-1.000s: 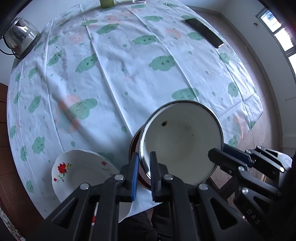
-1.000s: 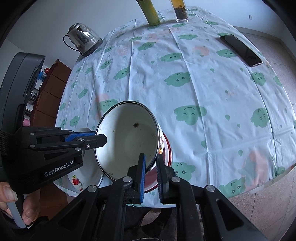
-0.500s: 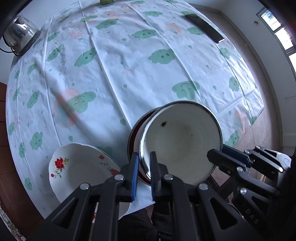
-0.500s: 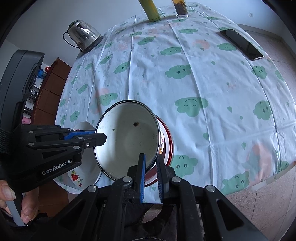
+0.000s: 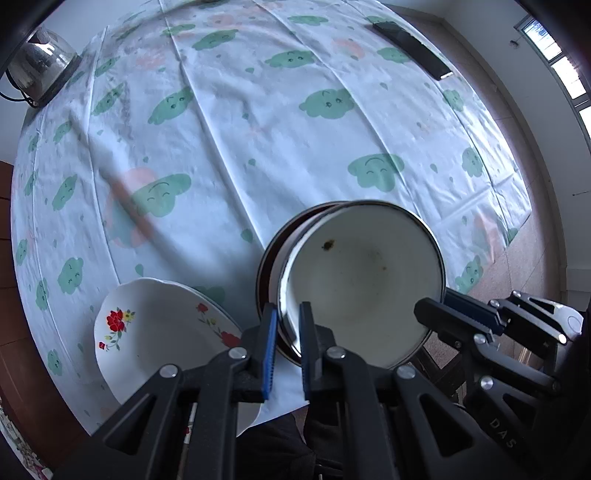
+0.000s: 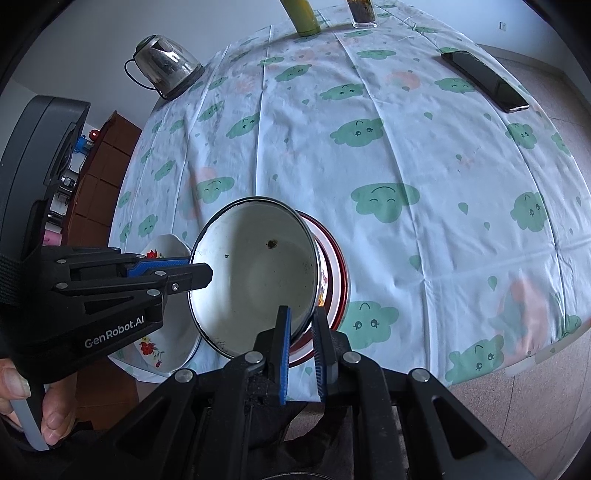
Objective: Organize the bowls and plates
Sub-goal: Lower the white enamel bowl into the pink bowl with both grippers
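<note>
A white enamel bowl [image 5: 364, 284] with a dark rim, nested in a red-rimmed dish [image 6: 338, 280], is held tilted toward me above the table's near edge. My left gripper [image 5: 285, 330] is shut on the bowl's left rim. My right gripper [image 6: 301, 334] is shut on its right rim; it also shows in the left wrist view [image 5: 458, 314]. The bowl also shows in the right wrist view [image 6: 255, 277]. A white plate with red flowers [image 5: 159, 328] lies on the table to the left, partly hidden in the right wrist view [image 6: 162, 254].
The table has a white cloth with green clouds [image 5: 258, 129]. A kettle [image 6: 166, 68] stands at the far left corner, a phone [image 6: 484, 81] at the far right, a green bottle [image 6: 301, 16] and a glass [image 6: 364, 13] at the far edge. Floor [image 5: 532, 258] lies to the right.
Both grippers and the bowl have drawn back and up a little from the table; the view of the table has shifted. Both grips hold unchanged.
</note>
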### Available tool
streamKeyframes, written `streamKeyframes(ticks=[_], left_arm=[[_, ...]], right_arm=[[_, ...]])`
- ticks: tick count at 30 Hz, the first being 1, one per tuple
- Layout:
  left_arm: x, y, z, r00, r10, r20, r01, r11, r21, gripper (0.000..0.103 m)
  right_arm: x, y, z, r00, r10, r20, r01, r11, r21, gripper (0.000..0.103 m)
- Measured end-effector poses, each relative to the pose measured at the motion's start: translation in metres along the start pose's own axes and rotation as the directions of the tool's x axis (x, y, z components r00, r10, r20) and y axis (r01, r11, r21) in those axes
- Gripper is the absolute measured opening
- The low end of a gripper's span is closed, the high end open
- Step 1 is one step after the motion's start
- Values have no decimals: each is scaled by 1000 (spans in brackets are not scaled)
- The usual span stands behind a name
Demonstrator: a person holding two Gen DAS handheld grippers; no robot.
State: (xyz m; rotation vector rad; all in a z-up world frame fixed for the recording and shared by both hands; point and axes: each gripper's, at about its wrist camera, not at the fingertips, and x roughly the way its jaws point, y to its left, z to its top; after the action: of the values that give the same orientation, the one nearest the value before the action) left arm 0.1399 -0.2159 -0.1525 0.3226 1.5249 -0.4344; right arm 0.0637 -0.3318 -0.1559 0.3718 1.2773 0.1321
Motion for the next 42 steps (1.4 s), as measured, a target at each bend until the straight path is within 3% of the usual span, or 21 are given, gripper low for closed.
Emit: streamKeyframes(ticks=[42], left_arm=[[17,0,-5,1000,5,-28,-4,1000,5,7]], right_arm=[[12,-2,-6,1000,-4,-24,4,1000,-1,13]])
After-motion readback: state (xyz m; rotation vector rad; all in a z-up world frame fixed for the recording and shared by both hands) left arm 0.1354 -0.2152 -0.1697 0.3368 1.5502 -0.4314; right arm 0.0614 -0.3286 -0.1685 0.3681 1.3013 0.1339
